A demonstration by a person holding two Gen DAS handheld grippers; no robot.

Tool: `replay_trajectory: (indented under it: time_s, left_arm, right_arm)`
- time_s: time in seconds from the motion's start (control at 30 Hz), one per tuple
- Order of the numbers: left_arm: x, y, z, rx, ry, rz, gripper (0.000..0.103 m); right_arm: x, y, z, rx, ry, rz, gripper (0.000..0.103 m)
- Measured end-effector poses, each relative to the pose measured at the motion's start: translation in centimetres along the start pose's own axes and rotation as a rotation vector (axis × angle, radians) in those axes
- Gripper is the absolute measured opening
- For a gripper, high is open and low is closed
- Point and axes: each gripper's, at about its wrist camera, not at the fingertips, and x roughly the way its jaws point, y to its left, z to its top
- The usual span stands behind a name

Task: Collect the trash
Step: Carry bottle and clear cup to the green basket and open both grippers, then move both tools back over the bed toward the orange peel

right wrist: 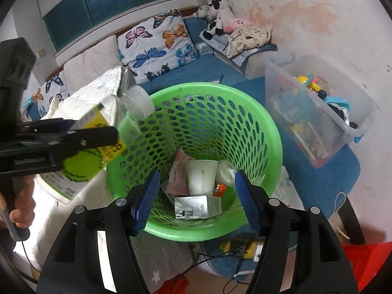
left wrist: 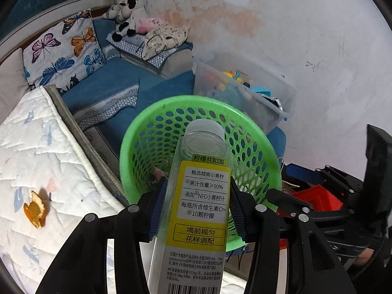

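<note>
My left gripper (left wrist: 197, 208) is shut on a clear empty juice bottle (left wrist: 198, 196) with a yellow label and white cap, held over the near rim of the green mesh basket (left wrist: 137, 132). In the right wrist view the bottle (right wrist: 107, 127) and left gripper (right wrist: 73, 137) come in from the left, cap at the basket's (right wrist: 269, 127) left rim. My right gripper (right wrist: 196, 196) is open and empty above the basket's near rim. Inside lie a paper cup (right wrist: 201, 176), a pink wrapper (right wrist: 177, 174), a small carton (right wrist: 196, 205) and a plastic cup (right wrist: 224, 171).
An orange peel (left wrist: 35, 210) lies on the white quilted mat (left wrist: 31, 161) left of the basket. A clear toy bin (right wrist: 318, 103) stands right of the basket. A blue sofa (left wrist: 110, 83) with butterfly cushions and plush toys (left wrist: 127, 17) is behind.
</note>
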Motion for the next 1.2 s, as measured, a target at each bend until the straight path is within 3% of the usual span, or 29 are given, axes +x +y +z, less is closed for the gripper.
replay_trajectory:
  time_s: [0.13,0.23,0.3,0.5,0.9,1.2]
  left_arm:
    - [1.2,-0.1,-0.3,-0.016,0.032,-0.011,0.047]
    - [1.5,0.2,-0.3,-0.03,0.036,-0.025,0.055]
    - [0.9,0.2,-0.4,-0.035,0.019,-0.038,0.059]
    - [-1.6,1.1,-1.5,-0.044,-0.016,-0.01,0.059]
    - [-8.5,6.8,-6.6,-0.128,-0.096,0.199,0.069]
    - [-12.7,13.1,-11.1,-0.251,-0.115,0.358,0.071]
  right_arm:
    - [-0.3,0.0,-0.2,0.009,-0.004,0.003,0.065]
    - [-0.5,-0.1,-0.3,0.012,-0.005,0.002,0.065]
    - [-0.7,-0.1,-0.4,0.014,-0.006,0.002,0.065]
    - [-1.4,1.0,-0.8,0.003,-0.011,0.015,0.066]
    - [-2.1,6.6,-0.3,-0.089,-0.035,0.101,0.074]
    - [-1.0,11.1,0.6,-0.167,-0.03,0.17,0.078]
